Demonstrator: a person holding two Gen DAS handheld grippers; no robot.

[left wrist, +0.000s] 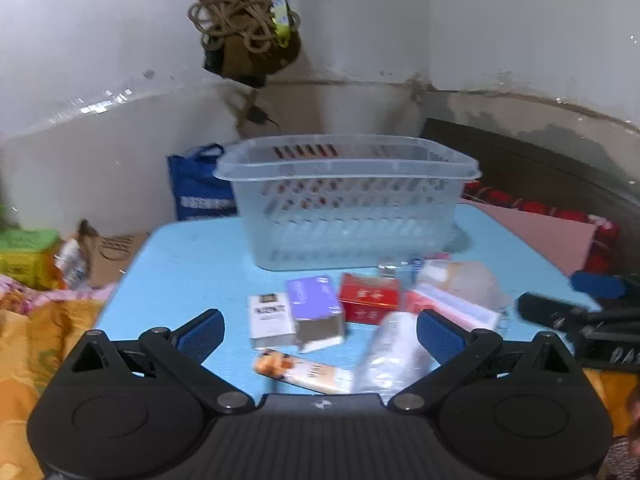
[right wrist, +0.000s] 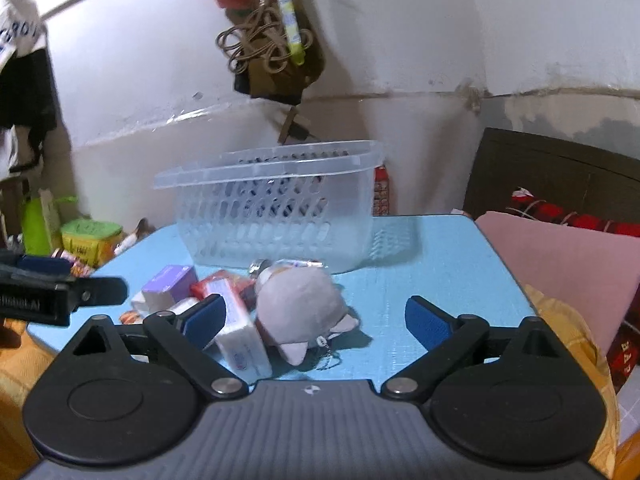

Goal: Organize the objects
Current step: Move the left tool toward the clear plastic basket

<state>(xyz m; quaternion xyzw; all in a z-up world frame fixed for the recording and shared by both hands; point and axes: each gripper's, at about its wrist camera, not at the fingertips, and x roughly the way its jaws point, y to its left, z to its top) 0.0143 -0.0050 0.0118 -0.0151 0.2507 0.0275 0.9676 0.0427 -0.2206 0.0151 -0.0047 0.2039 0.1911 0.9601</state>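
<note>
A clear slotted plastic basket (left wrist: 344, 200) (right wrist: 276, 208) stands at the back of a light blue table (left wrist: 192, 264) (right wrist: 436, 276). In front of it lie small items: a purple box (left wrist: 314, 300) (right wrist: 170, 282), a white box (left wrist: 269, 320), a red box (left wrist: 370, 298), a snack bar (left wrist: 304, 372), a clear packet (left wrist: 394, 354), a white tissue pack (right wrist: 240, 332) and a grey plush keychain (right wrist: 300, 304). My left gripper (left wrist: 320, 334) is open above the boxes. My right gripper (right wrist: 316, 318) is open around the plush and holds nothing.
A blue bag (left wrist: 196, 188) stands behind the table on the left. A green and yellow box (right wrist: 90, 240) and clutter lie at the left. A pink pillow (right wrist: 560, 264) and red blanket lie at the right. A rope bundle (left wrist: 240, 20) hangs on the wall.
</note>
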